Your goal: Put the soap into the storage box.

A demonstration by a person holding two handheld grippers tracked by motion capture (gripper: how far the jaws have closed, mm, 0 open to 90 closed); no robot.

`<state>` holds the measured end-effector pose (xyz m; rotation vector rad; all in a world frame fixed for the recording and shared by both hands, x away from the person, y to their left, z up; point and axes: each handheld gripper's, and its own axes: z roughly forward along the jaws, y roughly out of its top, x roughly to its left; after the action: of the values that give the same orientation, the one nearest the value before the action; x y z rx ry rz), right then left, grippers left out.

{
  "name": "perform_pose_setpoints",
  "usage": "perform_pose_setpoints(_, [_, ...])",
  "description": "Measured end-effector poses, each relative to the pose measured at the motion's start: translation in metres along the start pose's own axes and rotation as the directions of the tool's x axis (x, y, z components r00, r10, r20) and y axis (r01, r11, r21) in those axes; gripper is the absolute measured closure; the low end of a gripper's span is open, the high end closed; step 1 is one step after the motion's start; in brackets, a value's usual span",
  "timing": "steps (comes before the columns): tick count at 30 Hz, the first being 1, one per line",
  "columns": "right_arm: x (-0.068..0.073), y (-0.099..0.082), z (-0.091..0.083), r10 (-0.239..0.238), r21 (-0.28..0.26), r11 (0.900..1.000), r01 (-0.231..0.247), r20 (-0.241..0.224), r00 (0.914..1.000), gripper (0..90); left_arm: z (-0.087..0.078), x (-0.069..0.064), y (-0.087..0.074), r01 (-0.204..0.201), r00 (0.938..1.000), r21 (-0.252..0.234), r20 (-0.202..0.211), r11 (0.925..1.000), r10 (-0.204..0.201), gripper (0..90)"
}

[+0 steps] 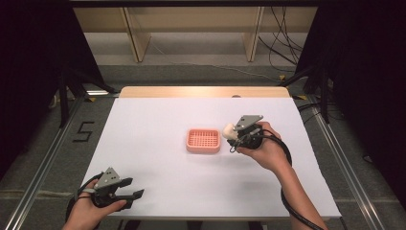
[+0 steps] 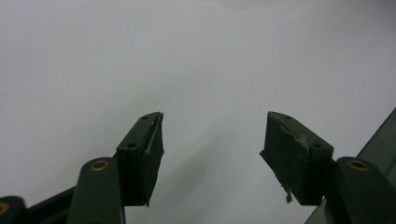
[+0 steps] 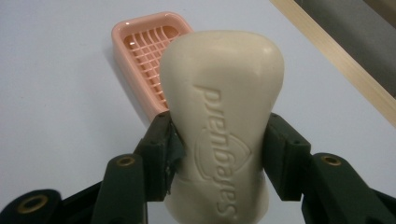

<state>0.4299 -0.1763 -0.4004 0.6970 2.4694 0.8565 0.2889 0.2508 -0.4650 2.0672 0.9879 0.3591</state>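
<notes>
Right tongs (image 3: 218, 140) are clamped on a cream bar of soap (image 3: 223, 116), jaws pinching it across its narrower waist, embossed face toward the camera. In the high view the soap (image 1: 228, 130) is held up off the table (image 1: 158, 120), just right of the pink soap dish (image 1: 203, 140) and not yet over it. In the right gripper view the dish (image 3: 144, 51) sits behind the bar with its slatted grid empty.

Handling guess: the bar looks rigid, smooth and rounded, fairly light, probably a bit slick (dry here, as far as I can tell, no sheen of water). The waist is the sensible place to hold it, since the wider ends stop it sliding out lengthwise. Squeezing harder may mark the surface or pop the bar out. The dish looks like light plastic and could shift if bumped.

Left tongs (image 2: 212, 140) stand apart with nothing between them, low at the near left of the table (image 1: 125, 188).
</notes>
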Motion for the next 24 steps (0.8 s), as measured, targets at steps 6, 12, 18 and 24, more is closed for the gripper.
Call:
perform_pose_setpoints(6, [0.001,0.003,0.003,0.011,-0.009,0.9999,-0.011,0.008,0.9999,50.7,0.0,0.0,0.0,-0.004,1.0,0.001,0.001,1.0,0.004,37.2])
perform_pose_setpoints(12, [0.001,0.007,0.005,-0.004,-0.001,1.0,0.004,-0.002,1.0,50.7,-0.001,0.0,0.0,0.004,1.0,0.009,0.0,1.0,-0.004,37.2])
perform_pose_setpoints(18, [0.002,0.011,0.008,-0.007,-0.003,1.0,0.007,-0.01,0.9999,50.7,0.0,0.0,0.0,0.007,1.0,0.002,0.002,1.0,-0.007,37.2])
perform_pose_setpoints(24, [0.003,0.012,0.012,0.004,-0.005,1.0,-0.004,-0.009,1.0,50.7,-0.001,0.001,0.001,-0.012,0.9999,0.002,0.002,0.9999,0.012,37.2])
